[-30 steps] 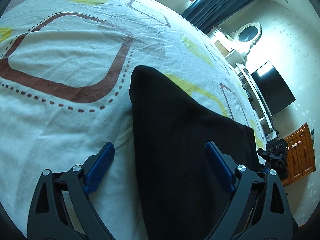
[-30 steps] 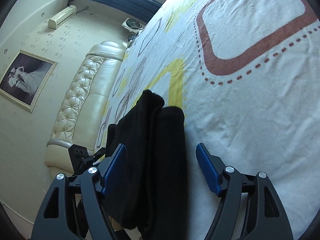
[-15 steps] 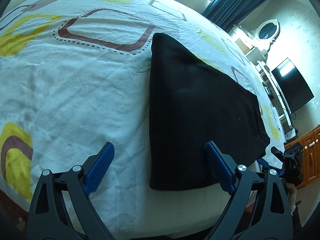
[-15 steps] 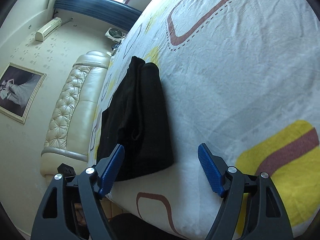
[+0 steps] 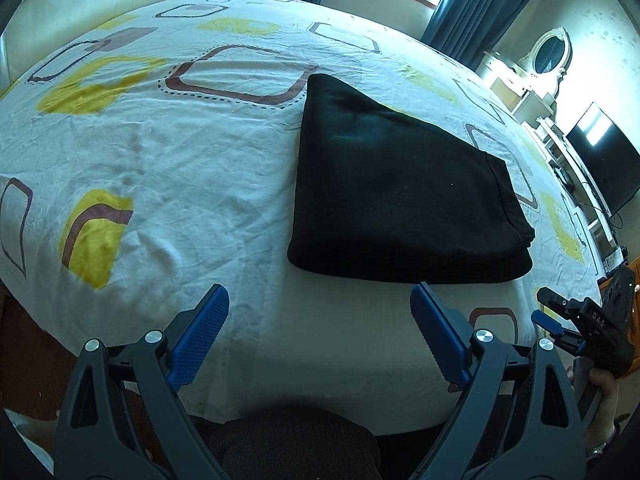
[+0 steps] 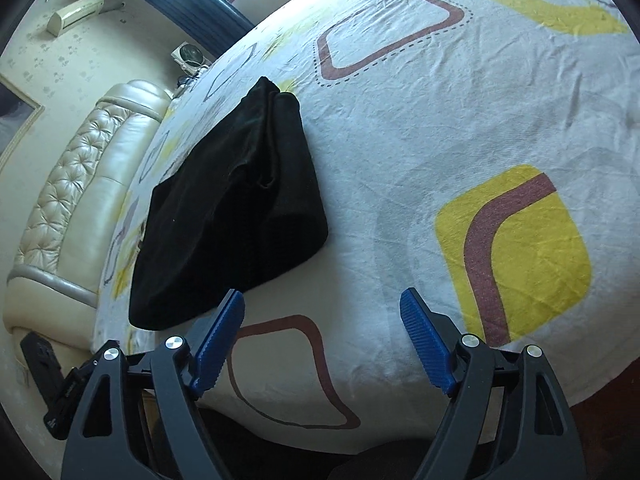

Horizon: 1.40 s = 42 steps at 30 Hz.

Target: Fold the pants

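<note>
The black pants (image 5: 396, 188) lie folded into a thick rectangle on the bed, near its front edge. They also show in the right wrist view (image 6: 232, 208), up and to the left. My left gripper (image 5: 320, 320) is open and empty, held above the bed's front edge, short of the pants. My right gripper (image 6: 322, 324) is open and empty, off the pants' right end, over the bed edge. The right gripper also shows at the far right of the left wrist view (image 5: 580, 320).
The bed sheet (image 5: 180, 152) is white with yellow and brown shapes. A cream leather headboard (image 6: 72, 184) stands at the left. A TV (image 5: 600, 160) and a dresser with a mirror (image 5: 548, 56) stand along the right wall. Dark floor lies below the bed edge.
Both grippers have pulled back and up from the pants, from straddling them to clear of the bed's front edge. The folded pants stay put.
</note>
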Motion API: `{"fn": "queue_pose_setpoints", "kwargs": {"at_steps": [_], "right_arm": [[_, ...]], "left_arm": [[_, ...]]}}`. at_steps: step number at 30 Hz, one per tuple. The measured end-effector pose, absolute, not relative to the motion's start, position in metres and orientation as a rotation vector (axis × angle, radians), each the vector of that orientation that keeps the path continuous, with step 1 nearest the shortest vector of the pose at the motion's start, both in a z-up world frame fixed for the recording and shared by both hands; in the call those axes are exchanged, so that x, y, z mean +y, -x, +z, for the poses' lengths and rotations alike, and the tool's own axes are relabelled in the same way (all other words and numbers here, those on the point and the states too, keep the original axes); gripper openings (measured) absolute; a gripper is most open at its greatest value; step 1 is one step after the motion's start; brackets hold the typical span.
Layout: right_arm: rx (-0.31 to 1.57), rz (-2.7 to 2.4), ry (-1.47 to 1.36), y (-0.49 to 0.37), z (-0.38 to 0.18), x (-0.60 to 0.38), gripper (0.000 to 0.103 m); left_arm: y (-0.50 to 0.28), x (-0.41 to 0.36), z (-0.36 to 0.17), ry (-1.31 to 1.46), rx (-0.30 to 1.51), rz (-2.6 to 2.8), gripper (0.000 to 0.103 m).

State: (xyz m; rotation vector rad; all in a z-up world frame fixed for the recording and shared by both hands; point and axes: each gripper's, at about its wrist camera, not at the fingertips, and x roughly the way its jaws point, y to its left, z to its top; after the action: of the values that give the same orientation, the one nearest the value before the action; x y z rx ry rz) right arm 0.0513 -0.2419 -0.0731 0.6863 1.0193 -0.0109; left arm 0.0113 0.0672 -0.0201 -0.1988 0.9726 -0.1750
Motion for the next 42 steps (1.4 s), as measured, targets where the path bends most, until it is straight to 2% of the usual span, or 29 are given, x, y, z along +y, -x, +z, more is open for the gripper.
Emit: {"fn": "queue_pose_setpoints", "kwargs": {"at_steps": [6,16,42], "right_arm": [[0.954,-0.055,-0.489,-0.046,-0.053,-0.214,0.079],[0.914,-0.006,-0.285,-0.044,-0.034,-0.175,0.079],[0.947,0.005,-0.298,-0.043,-0.040,-0.170,0.079]], "left_arm": [[0.004,0.054,-0.013,0.089,0.888,-0.121,0.092],[0.013,0.038,-0.021,0.048,0.878,-0.104,0.092],[0.018,0.031,-0.012,0.014,0.865,-0.087,0.092]]}}
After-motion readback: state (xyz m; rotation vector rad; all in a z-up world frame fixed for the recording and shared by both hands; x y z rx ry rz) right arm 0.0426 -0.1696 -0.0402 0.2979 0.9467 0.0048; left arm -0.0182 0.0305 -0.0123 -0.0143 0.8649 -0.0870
